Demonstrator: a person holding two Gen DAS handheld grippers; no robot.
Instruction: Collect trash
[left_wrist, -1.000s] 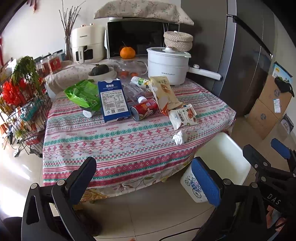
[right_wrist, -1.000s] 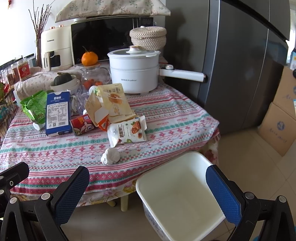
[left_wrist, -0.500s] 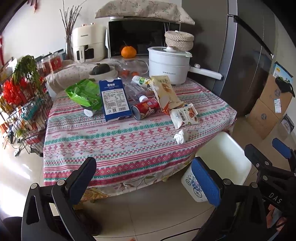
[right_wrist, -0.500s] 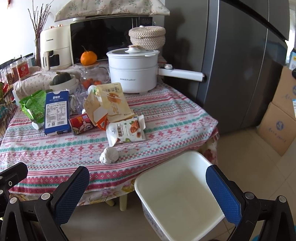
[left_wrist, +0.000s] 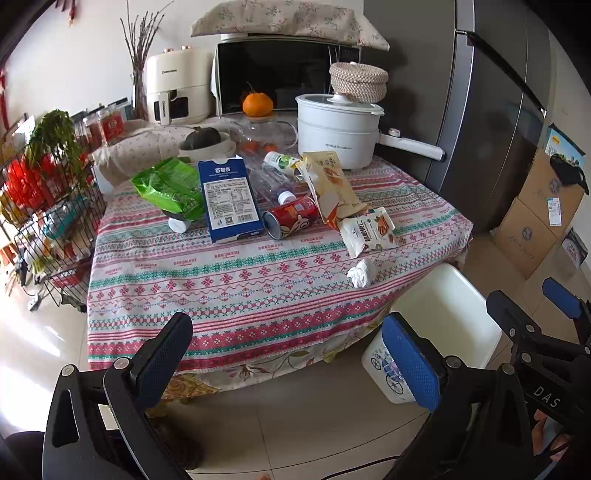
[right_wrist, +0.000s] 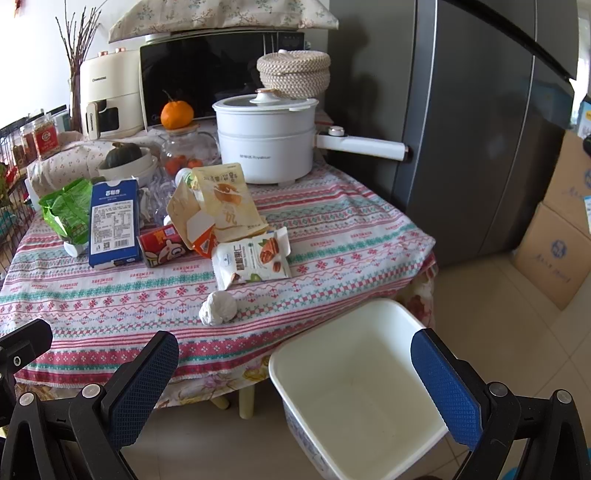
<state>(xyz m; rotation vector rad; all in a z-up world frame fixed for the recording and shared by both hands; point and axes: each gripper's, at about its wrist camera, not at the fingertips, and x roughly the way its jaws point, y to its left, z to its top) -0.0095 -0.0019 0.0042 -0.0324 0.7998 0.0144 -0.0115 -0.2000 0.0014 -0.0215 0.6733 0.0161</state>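
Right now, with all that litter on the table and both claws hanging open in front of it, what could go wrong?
The crumpled tissue lies near the table edge beside the white bin; a clumsy pinch could knock it to the floor.

The red can lies on its side and might roll when nudged.

The wrappers overlap: the nut packet touches the yellow pouch, so lifting one may drag the other.
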